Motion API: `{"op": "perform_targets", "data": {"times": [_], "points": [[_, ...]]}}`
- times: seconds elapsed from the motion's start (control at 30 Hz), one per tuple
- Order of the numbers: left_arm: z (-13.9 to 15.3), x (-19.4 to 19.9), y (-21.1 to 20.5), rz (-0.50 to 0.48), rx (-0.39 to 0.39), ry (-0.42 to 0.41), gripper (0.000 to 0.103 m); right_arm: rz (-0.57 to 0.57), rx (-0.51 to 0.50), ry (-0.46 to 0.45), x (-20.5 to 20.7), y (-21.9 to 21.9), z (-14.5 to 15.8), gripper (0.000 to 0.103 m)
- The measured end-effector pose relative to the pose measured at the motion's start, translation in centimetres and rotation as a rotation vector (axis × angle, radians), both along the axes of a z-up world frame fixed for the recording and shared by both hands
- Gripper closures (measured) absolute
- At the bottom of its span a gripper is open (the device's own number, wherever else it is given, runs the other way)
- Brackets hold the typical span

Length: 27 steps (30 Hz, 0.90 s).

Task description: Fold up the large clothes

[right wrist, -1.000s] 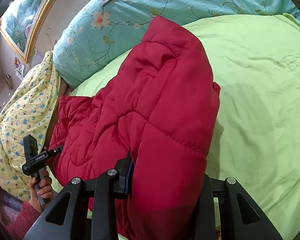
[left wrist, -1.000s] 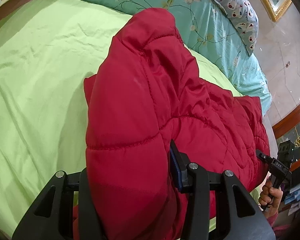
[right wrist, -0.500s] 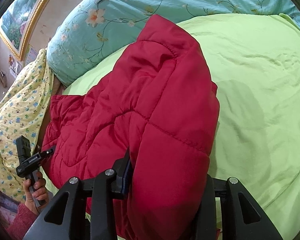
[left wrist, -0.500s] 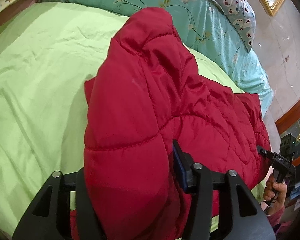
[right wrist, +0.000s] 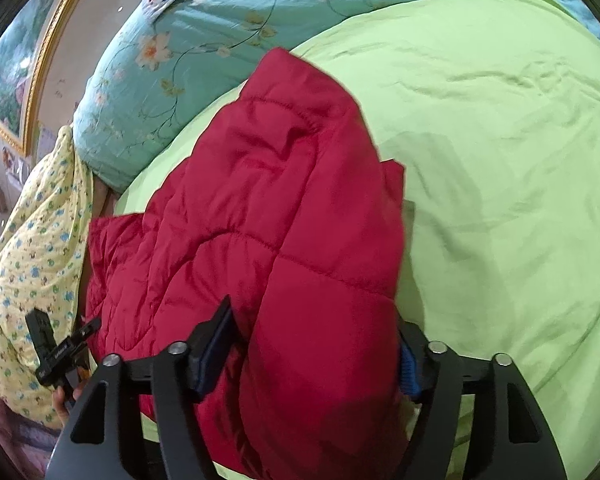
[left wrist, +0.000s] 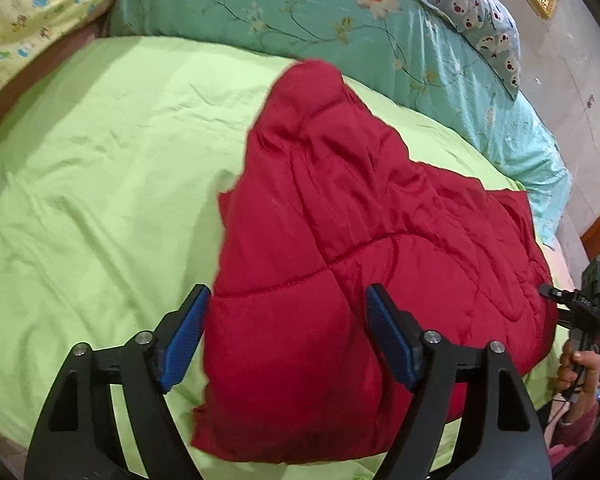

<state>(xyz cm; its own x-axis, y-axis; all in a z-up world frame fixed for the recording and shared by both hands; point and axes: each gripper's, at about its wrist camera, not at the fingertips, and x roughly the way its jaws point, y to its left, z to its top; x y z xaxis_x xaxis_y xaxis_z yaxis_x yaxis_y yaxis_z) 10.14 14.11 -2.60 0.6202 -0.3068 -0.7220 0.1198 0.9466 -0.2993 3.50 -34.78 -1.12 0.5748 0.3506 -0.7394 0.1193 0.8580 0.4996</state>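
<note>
Both grippers' jaws have just been opening off the red padded jacket (left wrist: 340, 248), which lies folded on the lime-green sheet (left wrist: 100, 184). Left wrist view: left gripper (left wrist: 288, 340) stands wide, blue pads clear of the fabric between them; the right hand (left wrist: 580, 372) and its tool show at the far right edge. Right wrist view: right gripper (right wrist: 316, 352) is likewise released, jacket bulging between. Turquoise floral quilt (right wrist: 172, 64), yellow printed blanket (right wrist: 32, 240) and gilt-framed picture (right wrist: 16, 64) border the bed.
</note>
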Motion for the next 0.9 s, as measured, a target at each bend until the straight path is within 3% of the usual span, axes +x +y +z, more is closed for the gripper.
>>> {"op": "perform_targets", "data": {"times": [0.07,0.2,0.43,0.63,0.77,0.9], "points": [[0.6,-0.5,0.6,0.044,0.032,-0.029,0.024,-0.012,0.008,-0.001,-0.2,-0.5,0.3,0.027],[1.9,-1.4,1.0,0.065,0.014,-0.077,0.024,-0.052,-0.011,-0.027,-0.6,-0.9,1.5,0.027],[3.3,-2.1,-2.5,-0.024,0.054,-0.109,0.024,-0.061,-0.102,-0.124,-1.0,0.8,4.8,0.027],[3.2,-2.6,-7.3,-0.127,0.092,-0.103,0.024,0.088,-0.198,-0.155,-0.4,5.7,6.0,0.027],[2.2,-2.4,-10.6,-0.166,0.178,-0.088,0.024,0.199,-0.272,-0.129,0.3,9.6,5.1,0.027],[1.2,-1.4,-12.0,-0.172,0.2,-0.047,0.024,0.268,-0.315,-0.095,1.1,12.5,3.5,0.027]]}}
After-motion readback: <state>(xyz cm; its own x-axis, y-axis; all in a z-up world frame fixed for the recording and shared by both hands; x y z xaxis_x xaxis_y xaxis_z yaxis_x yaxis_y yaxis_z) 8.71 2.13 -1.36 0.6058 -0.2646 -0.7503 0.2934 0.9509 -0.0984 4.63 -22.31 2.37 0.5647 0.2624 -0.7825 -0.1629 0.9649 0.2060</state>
